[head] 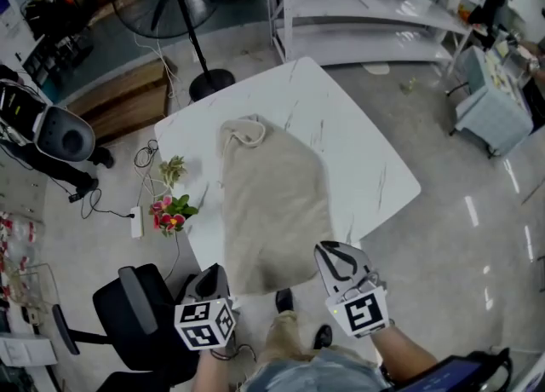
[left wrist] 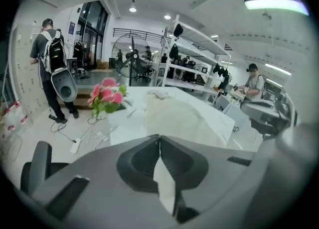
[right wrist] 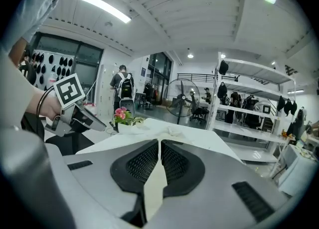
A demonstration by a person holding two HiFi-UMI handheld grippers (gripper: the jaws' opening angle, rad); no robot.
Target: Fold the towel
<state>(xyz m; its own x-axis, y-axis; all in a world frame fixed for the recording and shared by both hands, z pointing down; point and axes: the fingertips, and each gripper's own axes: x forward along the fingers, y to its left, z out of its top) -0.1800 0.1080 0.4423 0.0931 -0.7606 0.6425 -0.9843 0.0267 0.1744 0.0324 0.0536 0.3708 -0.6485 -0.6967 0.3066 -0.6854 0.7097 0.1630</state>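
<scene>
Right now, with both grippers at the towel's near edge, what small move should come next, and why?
Probably lift both near corners together and carry them toward the far, bunched end. The left gripper and right gripper are each shut on a near corner of the beige towel, which lies stretched out away from the person on the white table.

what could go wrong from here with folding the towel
1. The left gripper and right gripper each pinch only a thin bit of the towel at its near corners, so a corner may slip out during the lift.
2. The towel's far end is bunched up, so the fold may come out uneven.
3. The flowers sit by the table's left edge, close to the towel; swinging cloth might knock them.
</scene>
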